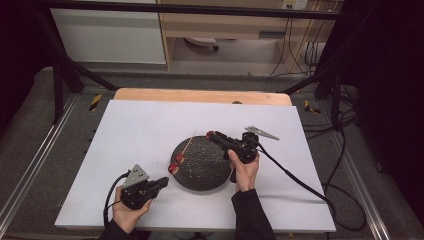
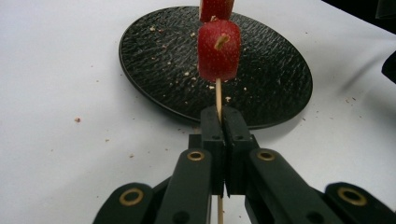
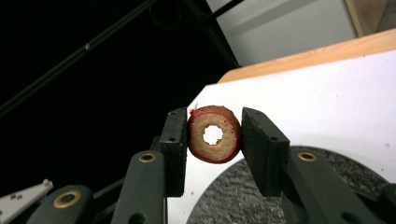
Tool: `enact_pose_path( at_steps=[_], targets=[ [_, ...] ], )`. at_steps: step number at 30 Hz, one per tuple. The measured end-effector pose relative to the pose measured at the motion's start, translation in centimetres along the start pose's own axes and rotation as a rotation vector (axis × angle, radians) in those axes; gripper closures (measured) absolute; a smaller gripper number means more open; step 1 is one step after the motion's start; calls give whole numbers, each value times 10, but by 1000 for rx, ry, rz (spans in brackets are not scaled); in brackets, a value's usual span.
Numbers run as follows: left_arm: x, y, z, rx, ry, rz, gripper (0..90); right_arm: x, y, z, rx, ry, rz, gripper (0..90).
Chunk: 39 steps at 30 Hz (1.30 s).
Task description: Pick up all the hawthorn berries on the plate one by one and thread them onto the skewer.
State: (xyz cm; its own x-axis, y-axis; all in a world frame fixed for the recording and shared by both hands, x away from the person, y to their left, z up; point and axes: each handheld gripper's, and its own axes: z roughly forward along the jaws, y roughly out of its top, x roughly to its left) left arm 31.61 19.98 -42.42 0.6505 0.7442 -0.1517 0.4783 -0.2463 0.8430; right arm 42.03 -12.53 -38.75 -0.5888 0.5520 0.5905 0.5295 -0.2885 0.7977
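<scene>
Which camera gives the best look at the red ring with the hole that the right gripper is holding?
The right gripper view: the red ring faces the camera there, its hole open, pinched between the right gripper jaws. The high view shows it as a small red spot above the black plate.

Red fruit pieces [image 2: 219, 49] on pale wooden skewer [image 2: 218, 97], black textured plate [image 2: 154, 60], white table [image 1: 140, 130], red-rimmed tan ring [image 3: 214, 134]
</scene>
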Motion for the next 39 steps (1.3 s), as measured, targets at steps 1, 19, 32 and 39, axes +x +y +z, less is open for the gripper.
enact_pose_path(
  at_steps=[1, 19, 32, 39],
  targets=[
    [-1, 0, 1, -1, -1, -1, 884, 0, 1, 0, -11, 0, 3, 627],
    [-21, 10, 13, -14, -33, -9, 884, -5, 11, 3, -173, 0, 70, 628],
    [-29, 15, 19, -26, -44, -9, 884, -7, 11, 6, -230, 1, 111, 627],
    [-33, 17, 23, -25, -52, -2, 884, -7, 11, 6, -245, 10, 124, 628]
  ],
)
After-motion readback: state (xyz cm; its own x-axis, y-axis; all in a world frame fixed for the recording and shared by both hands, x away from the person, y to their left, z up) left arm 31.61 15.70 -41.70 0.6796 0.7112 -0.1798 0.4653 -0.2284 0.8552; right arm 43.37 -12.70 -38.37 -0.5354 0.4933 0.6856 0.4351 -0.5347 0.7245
